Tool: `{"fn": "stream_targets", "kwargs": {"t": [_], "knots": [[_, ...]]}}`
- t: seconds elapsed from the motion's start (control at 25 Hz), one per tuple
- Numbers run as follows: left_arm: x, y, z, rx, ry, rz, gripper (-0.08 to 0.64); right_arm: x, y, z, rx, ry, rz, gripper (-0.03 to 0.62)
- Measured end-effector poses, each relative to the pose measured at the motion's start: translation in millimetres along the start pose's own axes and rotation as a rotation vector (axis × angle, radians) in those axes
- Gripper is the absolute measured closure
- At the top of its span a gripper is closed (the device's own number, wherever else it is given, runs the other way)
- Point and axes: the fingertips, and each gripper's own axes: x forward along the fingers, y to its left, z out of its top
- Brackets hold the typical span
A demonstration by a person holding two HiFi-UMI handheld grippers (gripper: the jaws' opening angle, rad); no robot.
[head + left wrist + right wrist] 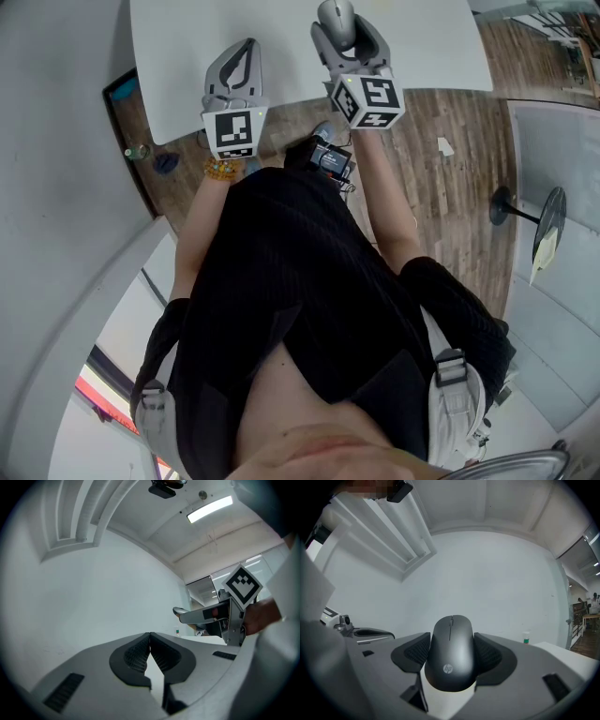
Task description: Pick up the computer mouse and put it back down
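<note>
In the head view the person stands over a white table (pixel 187 56) with both grippers held out above it. The right gripper (pixel 343 36) carries the computer mouse (pixel 336 13) over the tabletop, while the left gripper (pixel 247 49) hangs alongside, taking no part. In the left gripper view that gripper's ribbed pads (pixel 136 656) meet at the tips, clenched on nothing, probably so it sits out of the way. The other gripper's marker cube (pixel 242 585) shows off to the right, apparently raised above the table. In the right gripper view the dark HP mouse (pixel 451 656) sits gripped by its two flanks between the pads (pixel 490 656), buttons and scroll wheel pointing forward. Squeezing the narrow sides gives a square, stable hold. With plain wall ahead, the mouse looks lifted, so setting it back down seems to be what remains.
</note>
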Motion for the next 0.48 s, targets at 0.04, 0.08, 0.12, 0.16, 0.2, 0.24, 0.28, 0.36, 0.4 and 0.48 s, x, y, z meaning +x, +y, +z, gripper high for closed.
{"fn": "stream_targets", "kwargs": {"t": [0.04, 0.08, 0.12, 0.16, 0.2, 0.24, 0.28, 0.36, 0.4, 0.48], "knots": [[-0.2, -0.3, 0.0, 0.000, 0.000, 0.000, 0.546, -0.3, -0.2, 0.1, 0.000, -0.001, 0.000, 0.308], [-0.4, -0.7, 0.0, 0.000, 0.000, 0.000, 0.546, -0.7, -0.5, 0.3, 0.000, -0.002, 0.000, 0.308], [-0.6, -1.1, -0.1, 0.000, 0.001, -0.001, 0.546, -1.3, -0.9, 0.5, 0.001, -0.003, -0.001, 0.308], [-1.0, -1.7, 0.0, 0.000, 0.001, -0.001, 0.546, -2.0, -1.2, 0.8, 0.002, -0.005, -0.001, 0.308], [-1.4, -2.3, -0.1, 0.000, 0.001, -0.002, 0.546, -2.9, -1.3, 1.1, 0.003, -0.006, 0.000, 0.308], [-1.9, -2.9, -0.2, 0.001, 0.002, -0.002, 0.546, -3.9, -1.5, 1.2, 0.004, -0.007, 0.000, 0.308], [-2.1, -3.4, -0.4, 0.001, 0.002, -0.002, 0.547, -4.7, -1.9, 1.4, 0.006, -0.008, 0.000, 0.308], [-1.9, -4.1, -0.2, 0.001, 0.002, -0.003, 0.546, -6.0, -3.3, 2.6, 0.010, -0.013, -0.002, 0.308], [-1.8, -4.5, 0.1, 0.001, 0.001, -0.004, 0.546, -6.7, -4.0, 3.4, 0.012, -0.016, -0.003, 0.308], [-1.8, -5.2, 0.5, 0.003, 0.001, -0.005, 0.546, -7.8, -4.9, 4.7, 0.018, -0.021, -0.003, 0.308]]}}
